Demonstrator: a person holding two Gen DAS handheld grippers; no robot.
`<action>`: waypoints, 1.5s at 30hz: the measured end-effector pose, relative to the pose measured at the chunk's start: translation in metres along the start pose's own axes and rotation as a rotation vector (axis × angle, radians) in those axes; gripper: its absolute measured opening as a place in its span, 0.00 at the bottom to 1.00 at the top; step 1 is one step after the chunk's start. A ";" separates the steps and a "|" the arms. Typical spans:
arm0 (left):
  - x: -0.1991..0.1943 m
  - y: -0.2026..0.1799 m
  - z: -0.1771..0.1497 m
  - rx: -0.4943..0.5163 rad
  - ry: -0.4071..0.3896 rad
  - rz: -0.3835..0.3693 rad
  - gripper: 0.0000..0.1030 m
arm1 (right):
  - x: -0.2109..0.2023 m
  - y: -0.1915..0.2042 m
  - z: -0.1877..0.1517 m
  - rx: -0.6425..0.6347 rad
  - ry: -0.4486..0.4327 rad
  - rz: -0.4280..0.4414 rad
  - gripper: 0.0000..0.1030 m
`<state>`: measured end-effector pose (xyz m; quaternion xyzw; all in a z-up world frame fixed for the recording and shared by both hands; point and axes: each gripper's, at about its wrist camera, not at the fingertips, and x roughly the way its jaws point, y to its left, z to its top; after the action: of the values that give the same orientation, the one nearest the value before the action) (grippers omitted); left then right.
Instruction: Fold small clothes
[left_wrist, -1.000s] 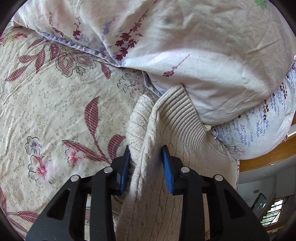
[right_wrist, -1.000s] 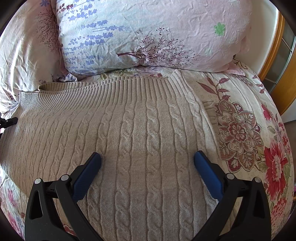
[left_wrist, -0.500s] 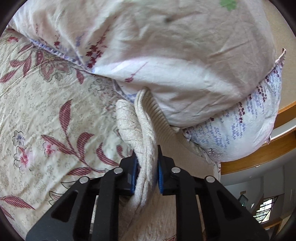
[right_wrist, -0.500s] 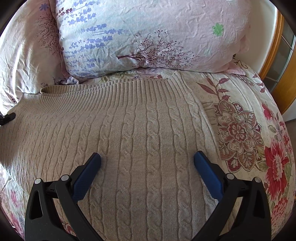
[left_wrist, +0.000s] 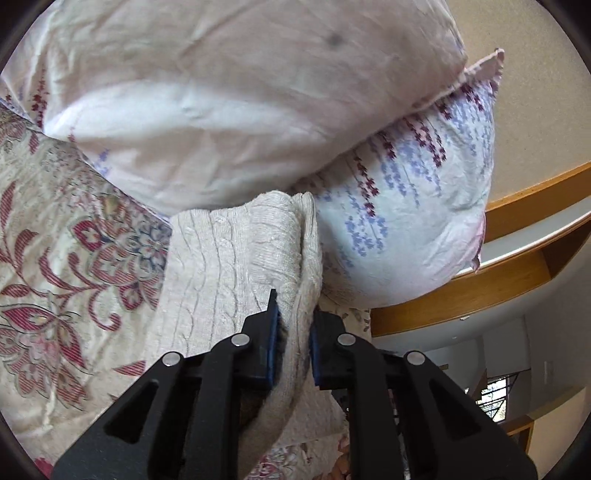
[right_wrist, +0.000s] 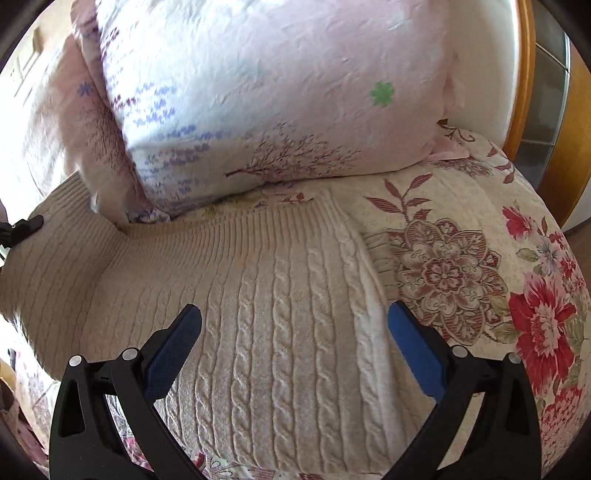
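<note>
Two grippers are at work over a bed with a flowery bedspread (right_wrist: 461, 266). The left gripper (left_wrist: 293, 332) has its blue pads (left_wrist: 272, 332) squeezed nearly together, and a thick fold of the beige sweater (left_wrist: 229, 273) is pinched tight between them. It points toward the pillows, and the fold stands up from the bed like a ridge running away from the fingers. The far end of that ridge touches the pale pink pillow (left_wrist: 229, 103), and just beside it sits the pillow with purple flowers (left_wrist: 406, 221). The right gripper (right_wrist: 295, 321) is wide open and holds nothing. Its two blue pads (right_wrist: 413, 347) sit far apart, low over the sweater (right_wrist: 280, 295), one near the middle of the knit and one near its right edge. The sweater lies spread on the bed with its ribbed edge up against the big pillow (right_wrist: 280, 92). Its left side rises up off the bed, where a small black tip of the other gripper (right_wrist: 22, 227) shows at the edge of the picture. The right side lies flat on the bedspread.
</note>
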<state>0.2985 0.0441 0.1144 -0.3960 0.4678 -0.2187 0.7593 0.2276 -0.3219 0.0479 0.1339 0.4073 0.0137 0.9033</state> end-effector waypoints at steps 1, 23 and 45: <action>0.009 -0.008 -0.003 -0.005 0.019 -0.020 0.13 | -0.002 -0.005 0.000 0.014 -0.002 0.011 0.99; 0.214 -0.090 -0.069 -0.010 0.433 -0.178 0.38 | -0.014 -0.103 -0.013 0.272 0.016 0.061 0.99; 0.101 -0.088 -0.073 0.648 0.088 0.283 0.88 | 0.041 -0.074 0.056 0.249 0.243 0.327 0.37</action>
<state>0.2846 -0.1075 0.1127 -0.0561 0.4566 -0.2655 0.8473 0.2905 -0.4009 0.0345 0.3059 0.4845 0.1254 0.8099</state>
